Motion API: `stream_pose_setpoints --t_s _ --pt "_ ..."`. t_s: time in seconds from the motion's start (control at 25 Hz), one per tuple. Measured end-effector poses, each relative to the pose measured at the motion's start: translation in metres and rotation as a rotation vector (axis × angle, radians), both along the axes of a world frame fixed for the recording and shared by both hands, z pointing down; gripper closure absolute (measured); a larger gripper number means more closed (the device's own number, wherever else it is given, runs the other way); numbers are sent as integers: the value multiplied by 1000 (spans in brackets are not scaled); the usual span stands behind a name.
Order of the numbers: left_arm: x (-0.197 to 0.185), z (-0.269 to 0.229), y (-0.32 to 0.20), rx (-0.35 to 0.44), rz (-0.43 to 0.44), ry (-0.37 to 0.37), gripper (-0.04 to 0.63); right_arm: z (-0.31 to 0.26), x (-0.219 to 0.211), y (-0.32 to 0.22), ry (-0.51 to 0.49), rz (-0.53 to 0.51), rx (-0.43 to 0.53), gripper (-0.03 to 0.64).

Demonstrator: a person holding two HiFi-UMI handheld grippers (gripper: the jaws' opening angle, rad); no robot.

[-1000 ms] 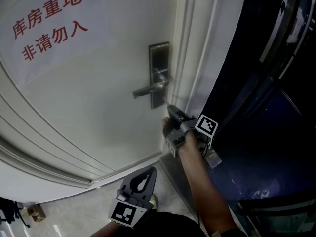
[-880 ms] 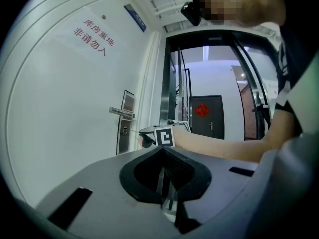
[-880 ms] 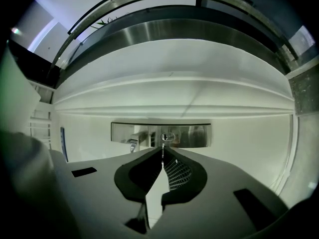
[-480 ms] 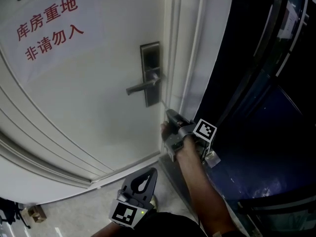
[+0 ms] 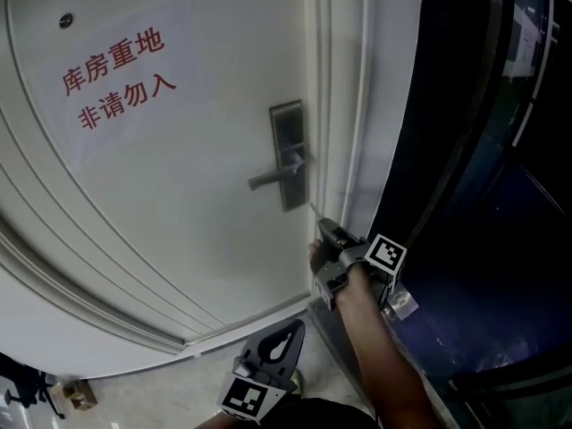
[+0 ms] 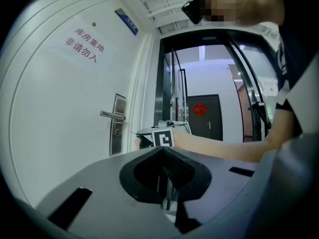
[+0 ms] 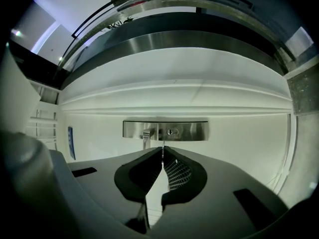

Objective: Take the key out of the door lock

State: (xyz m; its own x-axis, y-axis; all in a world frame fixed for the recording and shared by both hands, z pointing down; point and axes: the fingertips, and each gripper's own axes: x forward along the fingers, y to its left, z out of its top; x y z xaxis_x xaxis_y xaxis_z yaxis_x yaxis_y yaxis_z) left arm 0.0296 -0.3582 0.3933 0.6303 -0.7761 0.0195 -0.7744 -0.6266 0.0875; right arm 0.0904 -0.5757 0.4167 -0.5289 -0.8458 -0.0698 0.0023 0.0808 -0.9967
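The steel lock plate (image 5: pixel 288 155) with its lever handle (image 5: pixel 271 177) sits on the white door. My right gripper (image 5: pixel 323 228) is just below and right of the plate, shut on the key (image 5: pixel 314 209), whose thin blade points toward the plate. In the right gripper view the blade (image 7: pixel 162 151) sticks out between the closed jaws, and the keyhole (image 7: pixel 172 131) in the plate (image 7: pixel 189 130) shows with nothing in it. My left gripper (image 5: pixel 296 323) hangs low near the floor, shut and holding nothing. From the left gripper view I see the right gripper (image 6: pixel 147 141) beside the plate (image 6: pixel 118 126).
A paper sign with red characters (image 5: pixel 121 77) is stuck on the door's upper left. The door frame (image 5: pixel 344 105) runs up right of the plate, with dark glass (image 5: pixel 483 150) beyond it. A person's forearm (image 5: pixel 375 347) carries the right gripper. Another dark door (image 6: pixel 203 116) stands down the corridor.
My right gripper has drawn back a little from the lock plate, down and to the right, with the key. The head view has shifted; the left gripper stays low.
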Motion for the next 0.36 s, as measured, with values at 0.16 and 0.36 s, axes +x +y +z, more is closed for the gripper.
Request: stream_pose_setpoints --t_s 0.16,0.36 --pt "2 -2 2 3 0 -3 589 -1 0 3 -6 -2 -1 597" --pt "1 -5 5 21 10 -4 589 -2 -2 4 -6 6 0 597"
